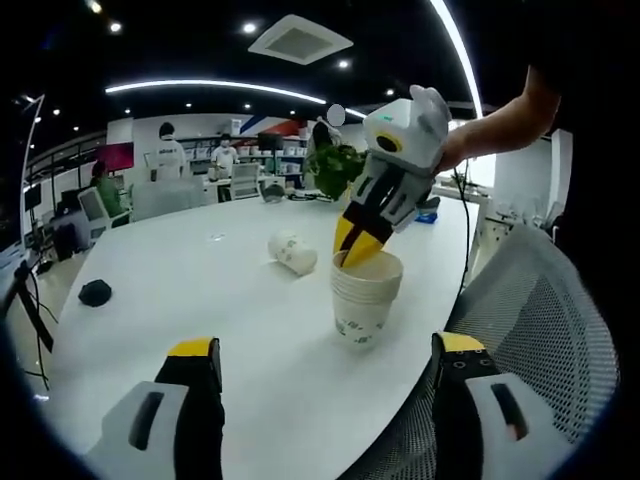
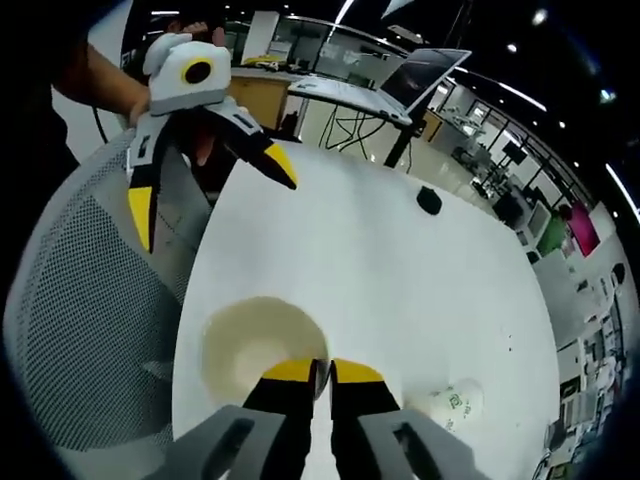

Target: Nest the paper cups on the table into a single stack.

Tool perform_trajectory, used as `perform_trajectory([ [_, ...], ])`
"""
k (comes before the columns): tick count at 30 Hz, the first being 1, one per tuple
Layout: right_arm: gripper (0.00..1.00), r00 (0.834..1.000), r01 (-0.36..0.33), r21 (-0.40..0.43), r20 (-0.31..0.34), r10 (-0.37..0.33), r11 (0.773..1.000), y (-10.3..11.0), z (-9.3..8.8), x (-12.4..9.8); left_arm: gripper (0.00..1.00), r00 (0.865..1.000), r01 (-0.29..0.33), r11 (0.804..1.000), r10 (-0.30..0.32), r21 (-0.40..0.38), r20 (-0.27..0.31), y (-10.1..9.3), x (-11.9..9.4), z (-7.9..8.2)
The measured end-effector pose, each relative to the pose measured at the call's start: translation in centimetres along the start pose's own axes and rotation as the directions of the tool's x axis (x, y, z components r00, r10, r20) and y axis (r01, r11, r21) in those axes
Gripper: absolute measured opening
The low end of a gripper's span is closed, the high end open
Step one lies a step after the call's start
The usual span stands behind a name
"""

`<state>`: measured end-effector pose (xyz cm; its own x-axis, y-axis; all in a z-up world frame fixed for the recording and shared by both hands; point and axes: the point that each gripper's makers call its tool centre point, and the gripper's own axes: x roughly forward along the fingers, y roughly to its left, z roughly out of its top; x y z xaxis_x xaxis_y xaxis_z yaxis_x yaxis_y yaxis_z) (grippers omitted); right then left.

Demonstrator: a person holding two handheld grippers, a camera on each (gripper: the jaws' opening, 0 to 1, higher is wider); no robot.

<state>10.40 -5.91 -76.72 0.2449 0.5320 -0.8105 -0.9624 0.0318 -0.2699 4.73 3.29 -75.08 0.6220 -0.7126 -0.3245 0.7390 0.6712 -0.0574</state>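
Fingers of the right gripper (image 1: pixel 358 243) pinch the stack's (image 1: pixel 364 300) top rim; left gripper (image 2: pixel 205 165) fingers gape apart. One cup (image 1: pixel 291 252) lies tipped at 10 o'clock from it on the tabletop (image 1: pixel 200 290).

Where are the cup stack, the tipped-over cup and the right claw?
cup stack (image 1: pixel 362 300): left gripper view, side wall.
tipped-over cup (image 1: pixel 291 252): left gripper view, its side.
right claw (image 1: pixel 357 250): left gripper view, yellow tips at the stack's rim.

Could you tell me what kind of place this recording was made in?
Most likely an open-plan office or lab: a large white round table, a grey mesh office chair, and desks with computer monitors behind.
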Motion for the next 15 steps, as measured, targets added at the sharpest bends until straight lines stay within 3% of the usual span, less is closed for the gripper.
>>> perform_trajectory([
  [15, 0.07, 0.999, -0.020, 0.065, 0.044, 0.017, 0.998, 0.09, 0.76, -0.73, 0.86, 1.000, 0.007, 1.000, -0.007, 0.001, -0.007, -0.13, 0.08, -0.11],
])
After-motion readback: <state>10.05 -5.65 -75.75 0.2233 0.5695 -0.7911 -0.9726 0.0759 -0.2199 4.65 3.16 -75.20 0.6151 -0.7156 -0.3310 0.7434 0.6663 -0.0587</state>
